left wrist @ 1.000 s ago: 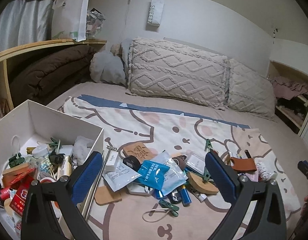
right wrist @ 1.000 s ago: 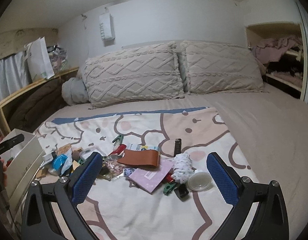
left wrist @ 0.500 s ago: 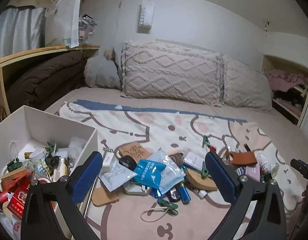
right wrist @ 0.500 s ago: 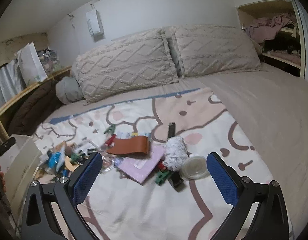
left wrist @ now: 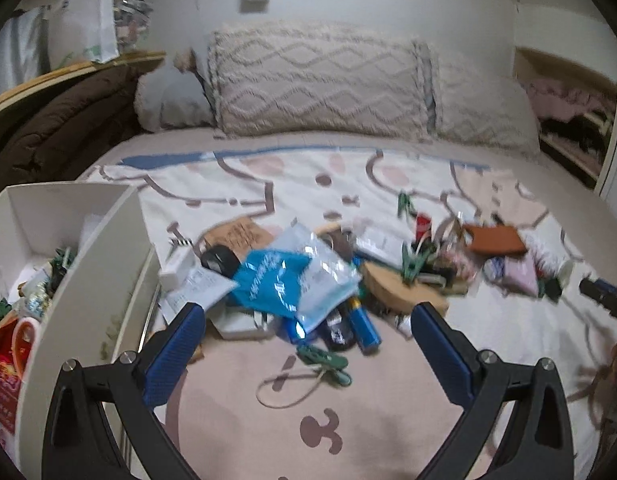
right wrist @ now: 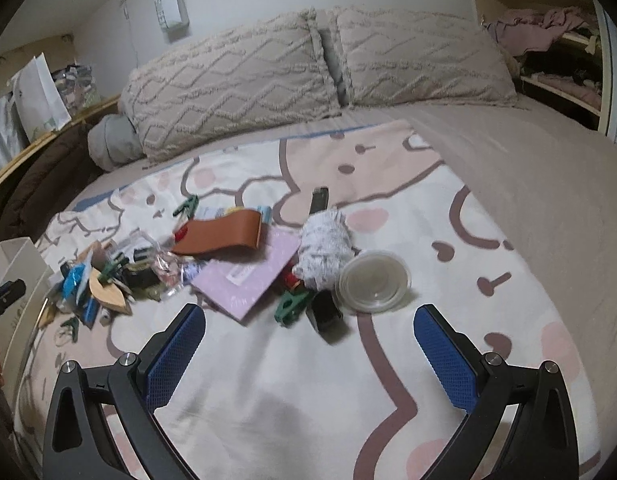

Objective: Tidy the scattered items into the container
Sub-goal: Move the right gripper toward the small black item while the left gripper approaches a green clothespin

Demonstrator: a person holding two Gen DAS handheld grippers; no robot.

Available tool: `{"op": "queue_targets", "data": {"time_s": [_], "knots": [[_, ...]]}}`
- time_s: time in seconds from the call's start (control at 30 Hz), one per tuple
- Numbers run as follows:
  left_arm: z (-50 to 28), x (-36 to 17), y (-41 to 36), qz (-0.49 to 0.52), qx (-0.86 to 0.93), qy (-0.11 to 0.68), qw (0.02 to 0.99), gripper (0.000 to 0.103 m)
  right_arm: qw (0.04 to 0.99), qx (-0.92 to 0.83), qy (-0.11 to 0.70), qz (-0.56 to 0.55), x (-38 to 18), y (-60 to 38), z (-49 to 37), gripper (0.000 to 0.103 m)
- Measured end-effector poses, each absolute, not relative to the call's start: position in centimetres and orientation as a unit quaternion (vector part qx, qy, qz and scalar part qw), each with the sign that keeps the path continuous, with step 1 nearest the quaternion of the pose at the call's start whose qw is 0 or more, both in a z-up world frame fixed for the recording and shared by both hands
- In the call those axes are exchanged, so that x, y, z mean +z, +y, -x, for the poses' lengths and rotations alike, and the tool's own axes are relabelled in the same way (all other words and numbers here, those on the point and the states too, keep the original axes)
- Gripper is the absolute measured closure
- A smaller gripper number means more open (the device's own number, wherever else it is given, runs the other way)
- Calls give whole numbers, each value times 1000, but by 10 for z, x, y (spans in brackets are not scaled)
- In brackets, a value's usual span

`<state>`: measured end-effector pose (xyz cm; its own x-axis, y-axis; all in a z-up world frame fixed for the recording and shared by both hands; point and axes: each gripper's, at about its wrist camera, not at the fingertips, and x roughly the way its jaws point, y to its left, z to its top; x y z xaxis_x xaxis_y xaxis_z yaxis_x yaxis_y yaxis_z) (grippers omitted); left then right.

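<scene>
A white box [left wrist: 88, 276], part full of small items, stands at the left on the bed. Right of it lies a heap: a blue foil packet [left wrist: 268, 280], a blue battery [left wrist: 362, 326], a green clip [left wrist: 324, 358]. My left gripper [left wrist: 308, 320] hangs open just above and in front of this heap, holding nothing. In the right wrist view a brown leather piece [right wrist: 224, 234], a pink card [right wrist: 248, 274], a white knitted bundle [right wrist: 324, 248], a clear round lid [right wrist: 374, 280] and a green clip [right wrist: 290, 306] lie ahead of my open, empty right gripper [right wrist: 308, 322].
The items rest on a cartoon-print blanket [right wrist: 388, 184] over a beige bed. Two knitted pillows [right wrist: 236, 84] line the headboard wall. A wooden shelf with a brown quilt [left wrist: 56, 120] runs along the left; an open closet [right wrist: 548, 40] is at the right.
Both grippers have moved forward and tilted down toward the items, which now sit larger and nearer between the fingers. The left view has swung rightward off the box. Nothing was picked up.
</scene>
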<state>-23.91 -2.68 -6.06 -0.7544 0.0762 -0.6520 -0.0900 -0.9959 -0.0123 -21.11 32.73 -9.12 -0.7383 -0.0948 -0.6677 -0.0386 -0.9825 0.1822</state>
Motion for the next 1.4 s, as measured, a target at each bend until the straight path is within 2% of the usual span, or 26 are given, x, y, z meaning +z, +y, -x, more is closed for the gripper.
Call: {"op": "queue_targets", "data": {"time_s": [0.17,0.37,0.6,0.77,1.13,1.4], "knots": [[246,-81,-23,371,927,32,51,0,23,-921,-84,-380,-103,322,213,0],[254,-101,-24,403,910,7,96,0,39,-914,-82,-395,-114,317,216,0],[264,-123,-31,437,894,-15,100,0,47,-903,-98,-415,-123,320,218,0],[267,-130,-35,452,885,-32,112,0,49,-897,-100,-428,-130,320,219,0],[267,-142,-26,481,872,1,94,0,37,-888,-75,-452,-142,313,223,0],[265,-139,-30,472,876,-7,99,2,34,-884,-68,-462,-144,313,225,0]]}}
